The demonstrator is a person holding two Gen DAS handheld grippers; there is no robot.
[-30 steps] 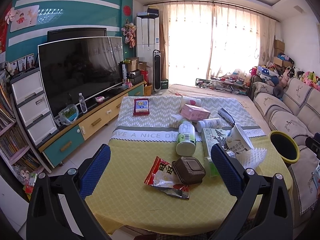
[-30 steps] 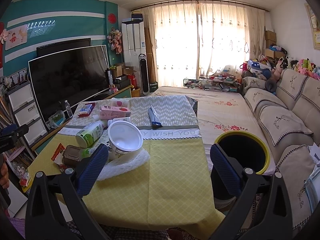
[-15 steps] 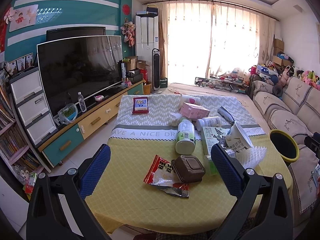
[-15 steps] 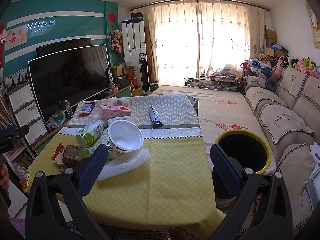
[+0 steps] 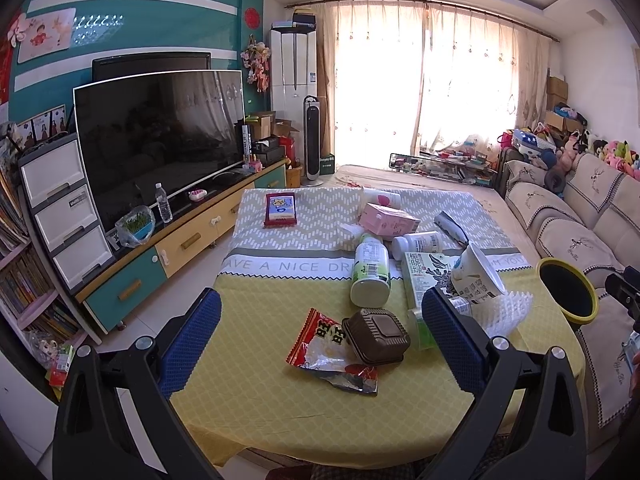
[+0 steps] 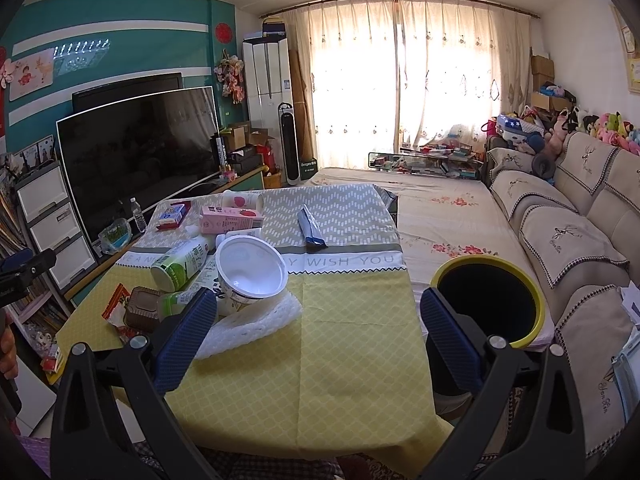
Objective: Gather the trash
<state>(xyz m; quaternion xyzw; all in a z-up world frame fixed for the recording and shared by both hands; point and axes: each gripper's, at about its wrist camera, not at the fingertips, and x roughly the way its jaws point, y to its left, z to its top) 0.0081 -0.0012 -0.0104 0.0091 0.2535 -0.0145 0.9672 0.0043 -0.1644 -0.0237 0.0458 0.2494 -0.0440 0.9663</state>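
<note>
Trash lies on a table with a yellow and grey cloth (image 5: pixel 260 380). A red snack wrapper (image 5: pixel 320 354) and a brown plastic tray (image 5: pixel 378 334) lie nearest my left gripper (image 5: pixel 320 332), which is open and empty above the table's near edge. Behind them are a green-label bottle (image 5: pixel 370 266), a green carton (image 5: pixel 420 276), a white paper cup (image 5: pixel 476 276) and white foam netting (image 5: pixel 508 312). My right gripper (image 6: pixel 316 328) is open and empty, with the cup (image 6: pixel 250 272) and netting (image 6: pixel 248 328) at its left finger. A black bin with a yellow rim (image 6: pixel 488 300) stands right of the table.
Farther back lie a pink carton (image 5: pixel 390 220), a white bottle (image 5: pixel 420 242), a red packet (image 5: pixel 280 210) and a blue tube (image 6: pixel 310 226). A TV on a low cabinet (image 5: pixel 160 140) stands at left, a beige sofa (image 6: pixel 568 240) at right.
Both grippers stay open and nearly still. The left view has drifted slightly, and nothing on the table has moved.
</note>
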